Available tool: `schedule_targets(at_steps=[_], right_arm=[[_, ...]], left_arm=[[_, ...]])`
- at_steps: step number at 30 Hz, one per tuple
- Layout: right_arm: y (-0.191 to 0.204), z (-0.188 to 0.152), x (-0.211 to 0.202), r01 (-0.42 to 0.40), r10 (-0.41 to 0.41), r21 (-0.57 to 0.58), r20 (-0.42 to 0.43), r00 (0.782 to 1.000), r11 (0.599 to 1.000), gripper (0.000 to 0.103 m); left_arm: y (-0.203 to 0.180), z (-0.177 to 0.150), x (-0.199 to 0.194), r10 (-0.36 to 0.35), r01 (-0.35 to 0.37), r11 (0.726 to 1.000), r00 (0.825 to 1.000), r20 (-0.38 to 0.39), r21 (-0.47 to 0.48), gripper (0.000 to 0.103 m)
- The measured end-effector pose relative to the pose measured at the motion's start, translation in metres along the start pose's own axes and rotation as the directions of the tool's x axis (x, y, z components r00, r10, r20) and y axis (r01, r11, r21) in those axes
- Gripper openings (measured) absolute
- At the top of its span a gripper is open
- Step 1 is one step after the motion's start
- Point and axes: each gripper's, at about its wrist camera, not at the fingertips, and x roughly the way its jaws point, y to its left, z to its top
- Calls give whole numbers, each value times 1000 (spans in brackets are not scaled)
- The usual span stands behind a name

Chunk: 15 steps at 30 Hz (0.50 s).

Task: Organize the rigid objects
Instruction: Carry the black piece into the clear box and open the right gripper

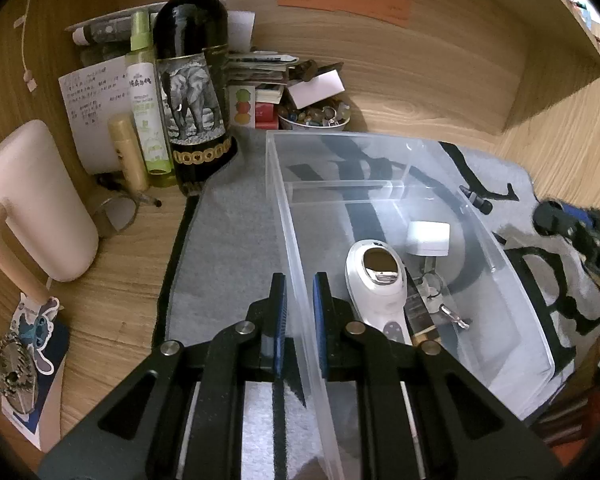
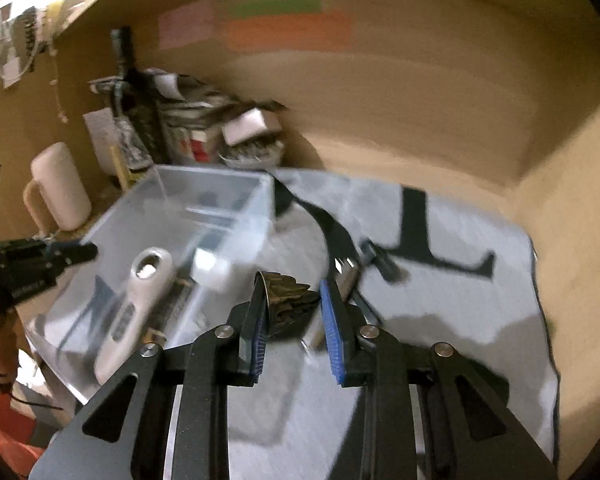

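A clear plastic bin stands on a grey mat. In it lie a white handheld device, a white charger block and keys. My left gripper is shut on the bin's left wall. In the blurred right wrist view the bin is at centre left. My right gripper holds a dark stepped metal piece between its fingers, beside the bin's near right corner. A black and silver tool lies on the mat behind it.
A wine bottle, a green spray bottle, a pink mug, a bowl of stones and stacked papers crowd the back left corner. A gear cassette lies front left. Wooden walls enclose the desk.
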Motion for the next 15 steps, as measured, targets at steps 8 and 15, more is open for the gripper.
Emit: schedule_targets(at_steps=[8,15], right_arm=[[32,26,19,-77,79,-99,18,997,992,23],[53,31,46,-151,145,-136,-52,988,979,23]], left_arm=[[2,-1,0,-10,10,1000,1000,-1,-15,13],[1,-1,0,-7,7,1000,1000,0,-12,13]])
